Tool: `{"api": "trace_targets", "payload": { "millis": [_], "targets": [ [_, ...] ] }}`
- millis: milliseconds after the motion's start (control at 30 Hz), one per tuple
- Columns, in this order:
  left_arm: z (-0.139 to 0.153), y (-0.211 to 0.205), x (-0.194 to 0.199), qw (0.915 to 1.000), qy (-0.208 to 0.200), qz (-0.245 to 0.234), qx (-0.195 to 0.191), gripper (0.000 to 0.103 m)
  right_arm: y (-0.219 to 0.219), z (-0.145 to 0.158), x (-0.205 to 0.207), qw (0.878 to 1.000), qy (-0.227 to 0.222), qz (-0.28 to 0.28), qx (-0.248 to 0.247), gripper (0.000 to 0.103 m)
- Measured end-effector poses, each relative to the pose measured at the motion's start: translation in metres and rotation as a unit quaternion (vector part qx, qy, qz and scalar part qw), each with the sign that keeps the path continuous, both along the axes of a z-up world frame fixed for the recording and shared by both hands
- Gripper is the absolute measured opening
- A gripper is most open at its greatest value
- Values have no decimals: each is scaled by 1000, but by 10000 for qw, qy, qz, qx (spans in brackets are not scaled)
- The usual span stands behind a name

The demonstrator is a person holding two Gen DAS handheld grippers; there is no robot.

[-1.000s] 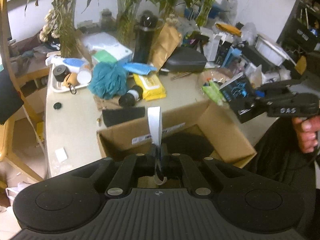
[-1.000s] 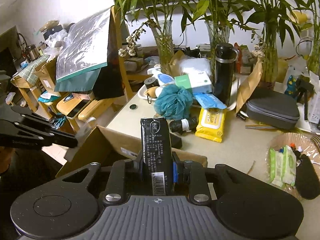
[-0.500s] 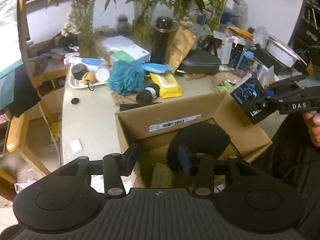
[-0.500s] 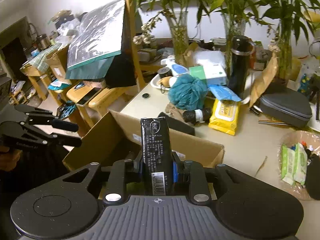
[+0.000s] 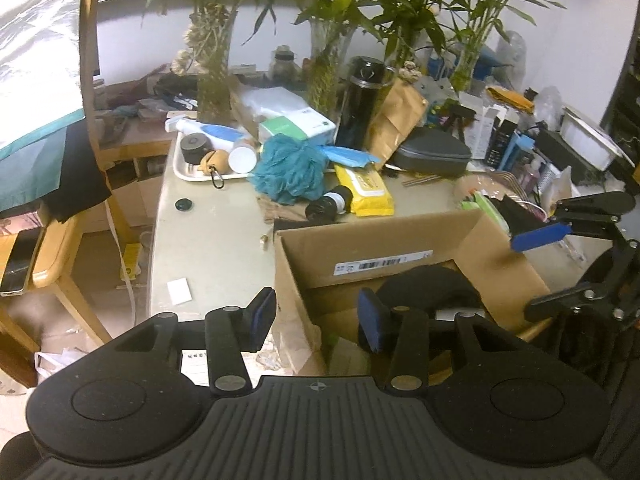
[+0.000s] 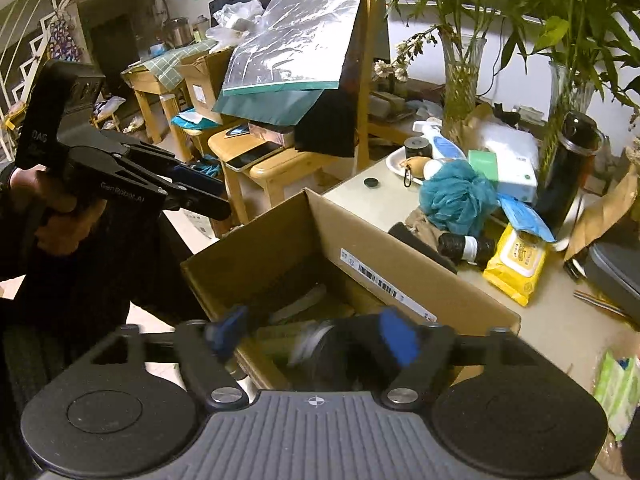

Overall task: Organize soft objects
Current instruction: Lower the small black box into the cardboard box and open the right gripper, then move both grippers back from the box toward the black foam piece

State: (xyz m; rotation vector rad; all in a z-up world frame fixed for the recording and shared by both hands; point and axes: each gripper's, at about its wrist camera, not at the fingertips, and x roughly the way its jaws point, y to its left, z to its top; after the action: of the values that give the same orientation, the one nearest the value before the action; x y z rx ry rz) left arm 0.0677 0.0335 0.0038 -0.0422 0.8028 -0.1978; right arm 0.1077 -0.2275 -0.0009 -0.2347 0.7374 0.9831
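Since the earlier frames, both claws have let go: the white strip is gone from my left gripper point(image 5: 316, 316), and the black packet point(image 6: 336, 350) that stood upright in my right gripper point(image 6: 314, 336) now shows only as a dark blur low between its fingers, over the cardboard box point(image 6: 404, 264). Its long axis I cannot tell.

Left wrist view: my left gripper's jaws stand partly apart with nothing between them, poised over the near left corner of the box. Ahead of the right finger a rounded black soft pad point(image 5: 428, 284) lies inside the box. Far right, the right gripper appears side-on, jaws spread, one blue pad facing the box. Only this view shows the box's right flap and the yellow wipes pack point(image 5: 366, 190) lengthwise, pointing away from the claw.

Right wrist view: my right gripper's jaws are opening, blue pads clear of the packet. Only here do I see the hand point(image 6: 52, 208) on the left gripper's handle, far left, and pale flat items deep in the box.

Beyond the box, ahead of both claws: a frilly teal mesh sponge point(image 5: 290, 170), matte table point(image 5: 208, 240), a smooth black cylindrical flask point(image 5: 360, 100) standing upright.
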Motion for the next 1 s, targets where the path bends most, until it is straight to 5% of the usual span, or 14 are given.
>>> {"api": "trace_targets", "payload": {
  "millis": [333,1000],
  "targets": [
    [-5,1,4,9999,81,71,42,44,-7,-6,10,9975,-120,-669,-207,103],
    [-4,1,20,10000,-18,29,-18,44,-18,-13,34,9876,-27,-1548,-266,103]
  ]
}}
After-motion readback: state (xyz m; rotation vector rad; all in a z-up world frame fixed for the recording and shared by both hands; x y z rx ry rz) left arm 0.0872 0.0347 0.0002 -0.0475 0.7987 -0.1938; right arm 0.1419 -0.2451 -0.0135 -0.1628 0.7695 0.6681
